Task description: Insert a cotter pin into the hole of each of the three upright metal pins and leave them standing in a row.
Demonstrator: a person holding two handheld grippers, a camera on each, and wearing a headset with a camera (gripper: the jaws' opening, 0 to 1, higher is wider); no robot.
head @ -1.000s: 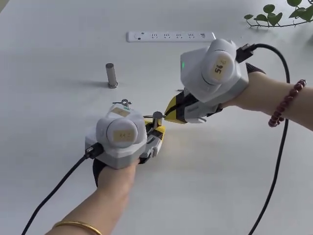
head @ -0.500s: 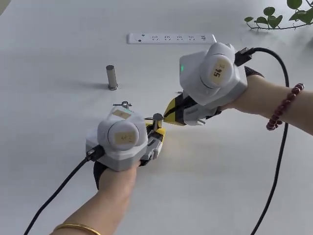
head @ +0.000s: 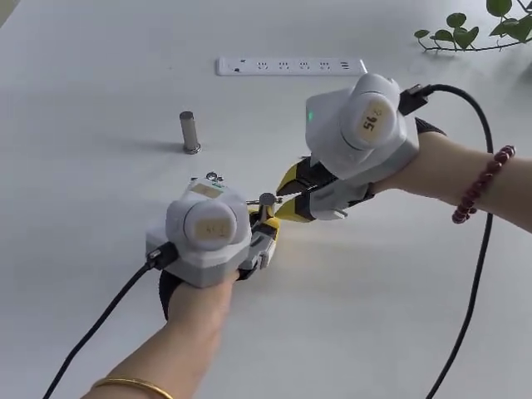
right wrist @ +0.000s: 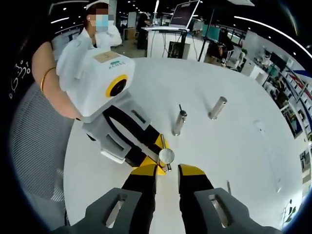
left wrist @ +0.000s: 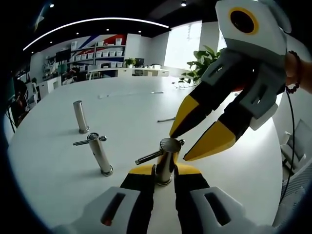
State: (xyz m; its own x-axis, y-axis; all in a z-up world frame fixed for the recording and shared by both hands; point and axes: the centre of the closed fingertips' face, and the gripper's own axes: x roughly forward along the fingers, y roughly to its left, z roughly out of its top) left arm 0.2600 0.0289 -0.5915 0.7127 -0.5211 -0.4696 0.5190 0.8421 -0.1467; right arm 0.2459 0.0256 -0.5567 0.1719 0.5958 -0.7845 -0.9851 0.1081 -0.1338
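Left gripper, lower left of centre, was clamped on mid pin at its base; cotter ran through its top. Upper left: bare pin, then cottered pin, both stood upright. Right gripper, right of centre, had jaws narrowly apart beside the cotter's head.

"What colour is the tabletop?"
"Plain white, like the power strip at upper centre."
"And the grippers?"
"The left gripper and the right gripper have pale grey shells, black jaws tipped yellow and black cables."
"The metal pin at upper left?"
"Silver-grey. The leaves are green, the beads dark red and the bangle gold."
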